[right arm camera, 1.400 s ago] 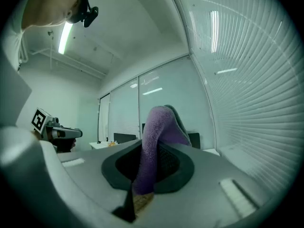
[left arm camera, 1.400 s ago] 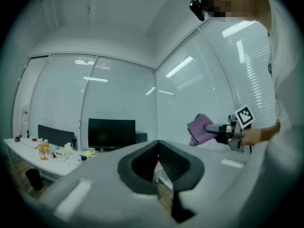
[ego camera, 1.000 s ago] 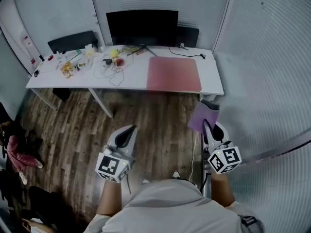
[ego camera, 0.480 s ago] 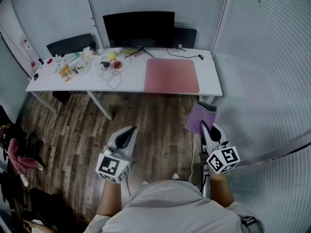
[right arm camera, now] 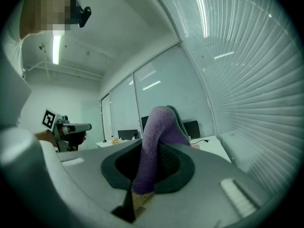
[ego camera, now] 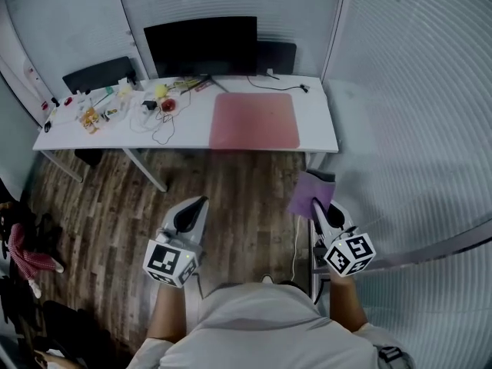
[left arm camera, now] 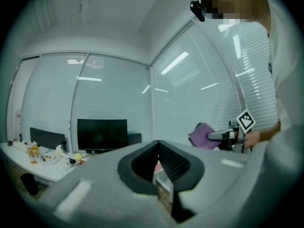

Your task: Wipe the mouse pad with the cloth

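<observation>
Seen from my remote station: the person holds two grippers over a floor [ego camera: 231, 183] of dark wood planks, well short of the long white desk [ego camera: 317, 125]. The right gripper [ego camera: 316, 204] is clenched on the one cloth [ego camera: 307, 192], a soft, fuzzy purple piece. In the right gripper view the cloth rises between the black ribbed pads [right arm camera: 166, 160] and folds over at the top in a rounded hump. The left gripper [ego camera: 199, 202] is closed with nothing in it; in the left gripper view its two dark pads meet along a thin line. Each gripper carries one white cube printed with black square markers.

The single mouse pad [ego camera: 254, 121], a flat, matte pink rectangle with rounded corners, lies on the right part of the desk, reaching almost to the front edge, well apart from the cloth. One black flat monitor [ego camera: 201, 46] stands at the back of the desk, and a thin dark cable [ego camera: 278, 88] runs just behind the pad. Two dark chair backs [ego camera: 96, 74] show behind the desk, one at each side of the monitor. A scatter of small things [ego camera: 115, 110], too small to tell apart, covers the left half of the desk. Pale ribbed blinds [ego camera: 415, 129] line the wall on the right.
</observation>
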The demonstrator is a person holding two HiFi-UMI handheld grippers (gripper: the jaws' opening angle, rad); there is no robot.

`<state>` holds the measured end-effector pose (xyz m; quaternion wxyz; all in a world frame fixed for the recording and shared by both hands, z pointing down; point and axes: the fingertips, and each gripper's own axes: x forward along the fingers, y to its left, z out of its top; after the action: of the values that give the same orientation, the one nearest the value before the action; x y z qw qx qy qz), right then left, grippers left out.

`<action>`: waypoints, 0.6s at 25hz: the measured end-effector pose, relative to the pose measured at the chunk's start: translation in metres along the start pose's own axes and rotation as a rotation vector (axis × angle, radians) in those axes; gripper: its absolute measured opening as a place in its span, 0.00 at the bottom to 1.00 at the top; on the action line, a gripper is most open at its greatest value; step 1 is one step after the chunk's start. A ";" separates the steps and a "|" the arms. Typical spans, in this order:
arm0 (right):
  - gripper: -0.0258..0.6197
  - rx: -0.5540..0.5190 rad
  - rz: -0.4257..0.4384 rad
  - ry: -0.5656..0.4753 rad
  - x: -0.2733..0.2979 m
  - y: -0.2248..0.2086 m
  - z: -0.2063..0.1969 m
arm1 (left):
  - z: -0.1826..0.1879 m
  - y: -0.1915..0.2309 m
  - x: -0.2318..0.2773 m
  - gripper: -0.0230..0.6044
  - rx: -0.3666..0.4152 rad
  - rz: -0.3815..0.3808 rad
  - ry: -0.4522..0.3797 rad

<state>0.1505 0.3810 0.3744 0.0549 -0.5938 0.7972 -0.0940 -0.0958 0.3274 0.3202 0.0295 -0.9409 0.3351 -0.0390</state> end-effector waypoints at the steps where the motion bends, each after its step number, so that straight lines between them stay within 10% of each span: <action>1: 0.12 0.005 0.001 0.005 -0.003 -0.009 -0.004 | -0.002 -0.005 0.008 0.04 -0.016 -0.003 -0.002; 15: 0.12 0.089 -0.008 0.097 0.026 -0.076 -0.045 | -0.040 -0.013 0.079 0.04 -0.106 -0.033 0.037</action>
<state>0.2054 0.3388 0.4357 0.0423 -0.5885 0.7918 -0.1579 -0.0306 0.2864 0.3657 -0.0273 -0.9456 0.3218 -0.0391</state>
